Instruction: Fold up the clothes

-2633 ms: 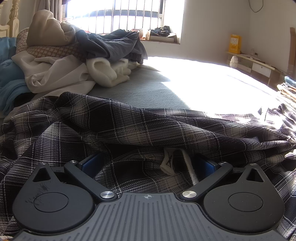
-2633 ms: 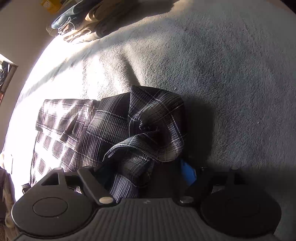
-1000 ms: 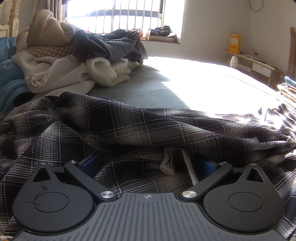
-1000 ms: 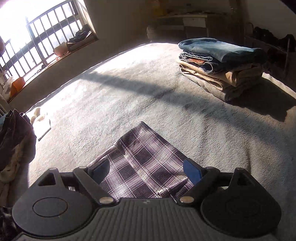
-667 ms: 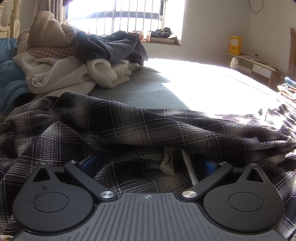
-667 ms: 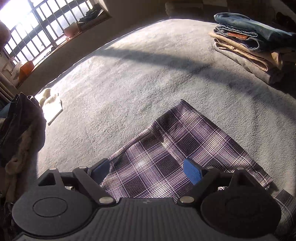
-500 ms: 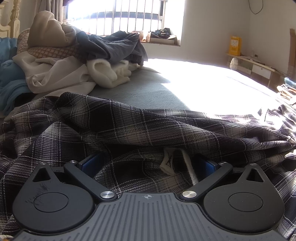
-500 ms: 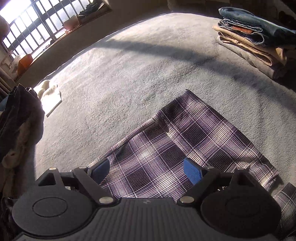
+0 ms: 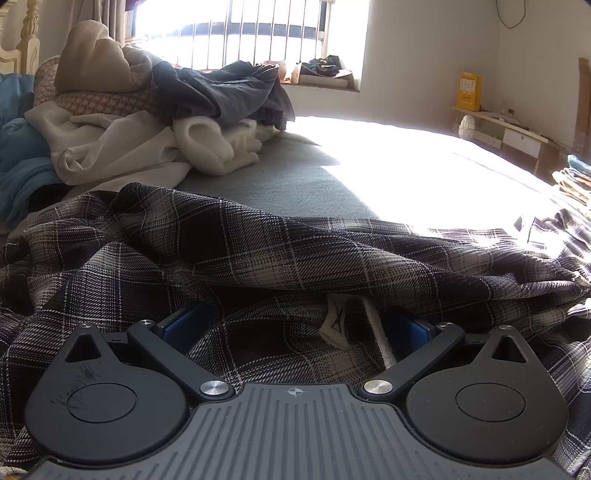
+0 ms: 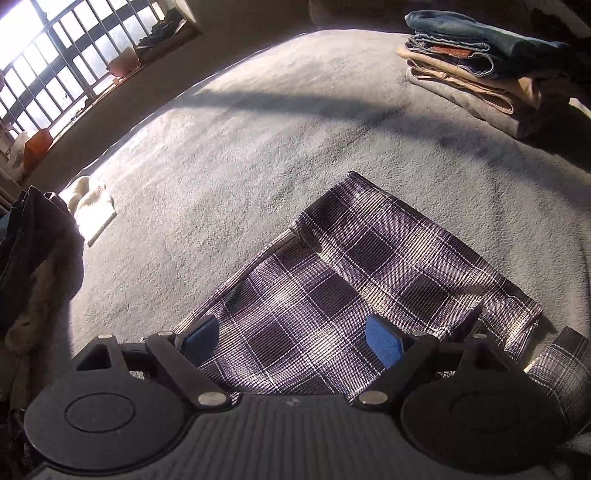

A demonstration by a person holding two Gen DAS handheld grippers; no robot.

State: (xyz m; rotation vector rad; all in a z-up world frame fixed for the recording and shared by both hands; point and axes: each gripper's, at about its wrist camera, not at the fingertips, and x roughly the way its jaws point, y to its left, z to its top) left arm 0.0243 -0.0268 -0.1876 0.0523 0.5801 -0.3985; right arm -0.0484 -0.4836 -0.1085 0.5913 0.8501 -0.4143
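Left gripper (image 9: 295,323): jaws spread wide, low on the bed, w/ rumpled folds of the plaid shirt (image 9: 258,251) bunched between & over the blue pads (image 9: 177,321); both pads half buried in cloth, so the fabric touches them, but nothing is pinched. Between the jaws, nearer the right-hand pad, a small white neck label (image 9: 334,321) hangs from a fold, w/ a pale strip of cloth just beside it. Past the jaw tips the shirt rises in a dark ridge across the whole view; beyond that is grey bed cover (image 9: 288,177), partly washed out by sun. Further out, ahead-left of the jaws, sits a heap of unfolded laundry (image 9: 155,110) – cream, beige, dark grey & blue pieces – below a barred window (image 9: 251,33). Far ahead-right is a low shelf unit w/ a yellow box (image 9: 469,92) against the wall. Right gripper (image 10: 291,338): jaws also wide apart, holding nothing, hovering over a flat, smoothed part of the same plaid shirt (image 10: 351,288); can't tell if the pads (image 10: 384,341) touch the cloth. The flat panel runs ahead & to the right of the jaws, w/ straight edges and a corner pointing away, lying on the bed cover (image 10: 258,147). Well beyond, ahead-right, a neat stack of folded clothes (image 10: 480,66), jeans on top of tan & grey pieces. Ahead-left, a small white cloth (image 10: 92,210) in a sun patch, and dark garments at the left edge.
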